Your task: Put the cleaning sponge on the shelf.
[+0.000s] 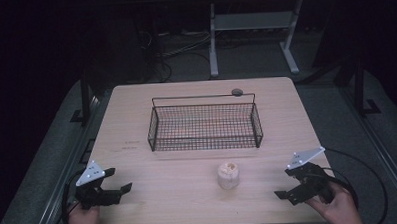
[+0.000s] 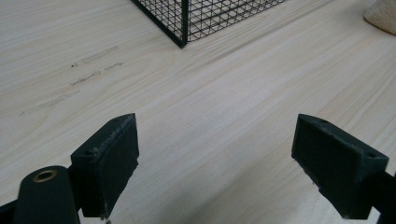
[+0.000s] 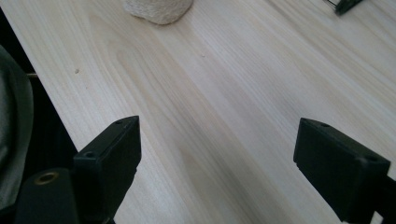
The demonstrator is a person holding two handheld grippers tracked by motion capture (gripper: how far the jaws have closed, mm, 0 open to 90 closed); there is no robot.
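One cream lump (image 1: 228, 175), one wire basket (image 1: 205, 125), two gaping grippers on the table (image 1: 189, 202).

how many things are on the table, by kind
wire basket: 1
cream lump: 1
tongs, left and right, both open, held over the near edge: 2
total: 4

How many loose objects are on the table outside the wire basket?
1. A cream-coloured lump stands on the table in front of the wire basket, between the open left gripper and right gripper. The basket looks empty; nothing seems hidden.
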